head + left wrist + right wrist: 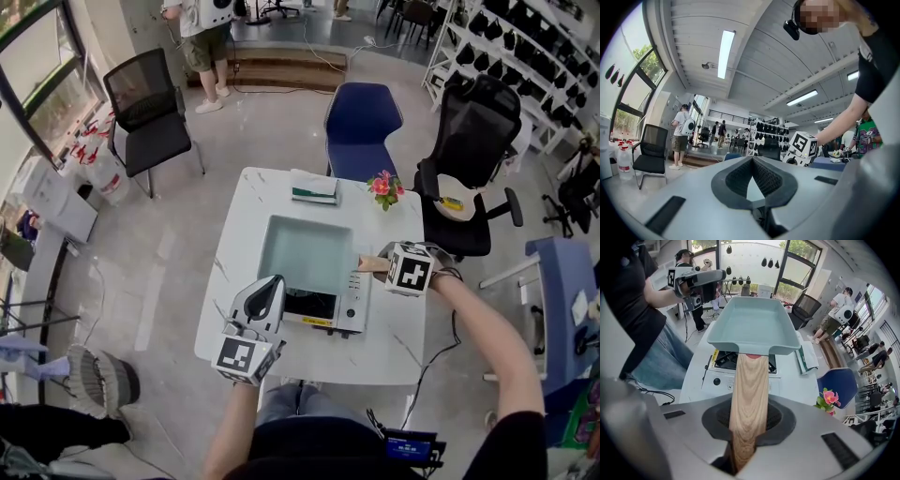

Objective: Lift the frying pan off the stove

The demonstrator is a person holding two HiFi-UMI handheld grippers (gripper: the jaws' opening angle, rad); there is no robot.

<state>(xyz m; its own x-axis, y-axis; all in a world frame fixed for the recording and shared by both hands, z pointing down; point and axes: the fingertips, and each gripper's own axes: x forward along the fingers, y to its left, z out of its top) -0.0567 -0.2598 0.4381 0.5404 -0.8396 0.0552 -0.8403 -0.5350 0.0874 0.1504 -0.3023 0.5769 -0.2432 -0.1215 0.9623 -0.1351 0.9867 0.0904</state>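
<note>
The left claw (270, 284) takes no part in the lift. It hangs over the near left edge of the worktop (253, 216), just beside the stove (352, 305), and its own view shows the pads pressed together at the tips with nothing between them.

To its right, the burner (309, 305) lies bare at the stove's near end. The pan (307, 253) (a square, pale blue-green one) hangs over the stove's far part. From the right gripper view it looks raised, with a clear gap between its underside and the burner, so I judge the lift itself largely done. What seems left is to carry it clear and keep it level. Whether it is meant to be set down anywhere, the pictures do not say.

Farther right, the wooden handle (372, 264) runs from the pan's right side into the right claw (384, 265), which pinches it, a pad on each side. The pan looks about level.

As for pose, the left forearm comes up from the body with the claw pointing away from the person. The right arm reaches forward from the right, bare forearm nearly straight, with the claw turned leftward along the handle.
</note>
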